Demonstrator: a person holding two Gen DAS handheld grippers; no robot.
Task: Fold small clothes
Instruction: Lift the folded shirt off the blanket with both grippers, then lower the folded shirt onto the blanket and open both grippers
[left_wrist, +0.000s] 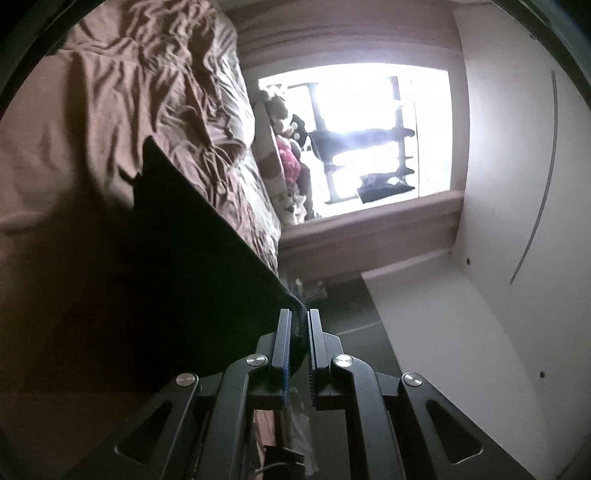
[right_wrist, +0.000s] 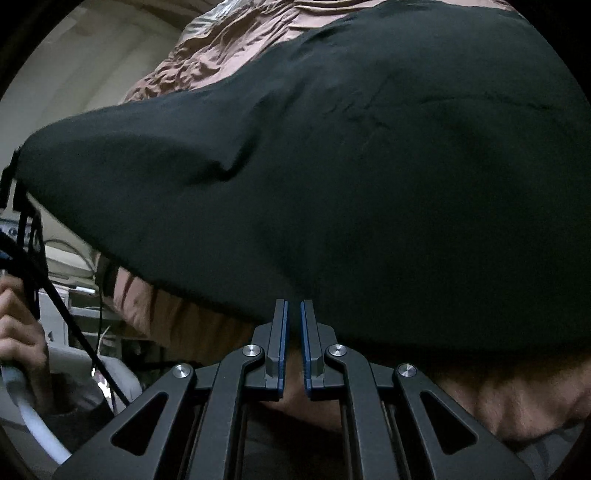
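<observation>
Black garment (left_wrist: 177, 258) between both clamped grippers

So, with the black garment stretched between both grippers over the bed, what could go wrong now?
1. The left gripper pinches only a thin corner of the black garment; it may slip out.
2. The garment sags between the grips and could drag on the wrinkled brown bedding, spoiling the fold.

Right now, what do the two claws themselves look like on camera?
Both claws are matte black, with angular linkage arms, triangular cut-outs and round silver pivot screws. Each has two flat, narrow fingers lined with blue pads. In the right view, black cables and a pale tube run past the hand.
</observation>
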